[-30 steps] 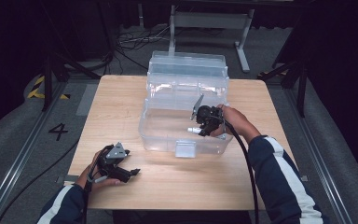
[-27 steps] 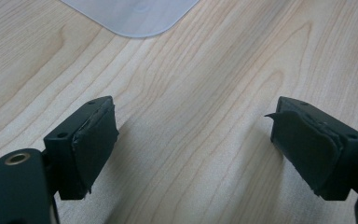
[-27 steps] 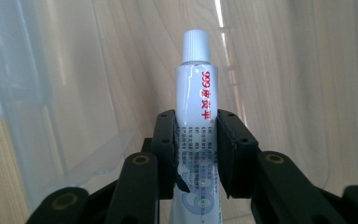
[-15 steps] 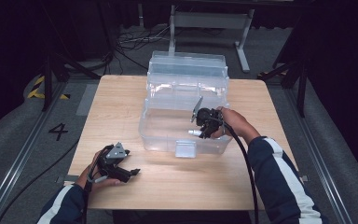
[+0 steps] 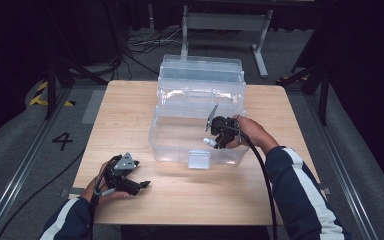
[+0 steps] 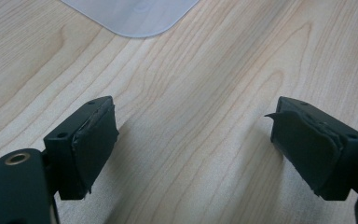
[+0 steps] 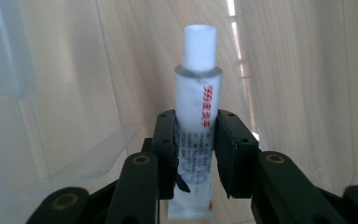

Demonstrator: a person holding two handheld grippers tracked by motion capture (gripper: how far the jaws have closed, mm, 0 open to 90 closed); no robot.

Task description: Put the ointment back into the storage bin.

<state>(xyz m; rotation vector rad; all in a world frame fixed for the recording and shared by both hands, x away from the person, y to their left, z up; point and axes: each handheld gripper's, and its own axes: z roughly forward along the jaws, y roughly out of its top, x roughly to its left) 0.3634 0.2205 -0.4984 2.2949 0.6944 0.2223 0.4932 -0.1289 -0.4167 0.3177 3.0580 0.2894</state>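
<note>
Tube point(image 7: 197, 116) is the thing in work here: a small white tube with a ribbed white cap point(image 7: 199, 46) and red print along its side, probably an ointment or a glue. It is sitting between the jaws of the right tool point(image 7: 196, 140), which is hanging over the open clear plastic box point(image 5: 180, 145) in the middle of the tabletop point(image 5: 125, 105). In the high view the cap end is pointing down and to the left, toward the inside of the box.

Such a tube is looking very light, and its body is most likely soft, so a hard squeeze could dent it or press the content toward the cap. The skin seems smooth and a little slippery. The best place for holding is the middle of the body, below the shoulder, and this is where the pads point(image 7: 165, 144) are pressing now, one on each side, with the cap and the shoulder standing free above them. The jaws are closing only as far as the width of the tube is allowing.

The left tool point(image 5: 125, 175) is resting low on the near left part of the tabletop, in the person's left hand. Its jaws are standing wide apart, with nothing between them except bare wood, and a corner of the box is lying farther ahead.
</note>
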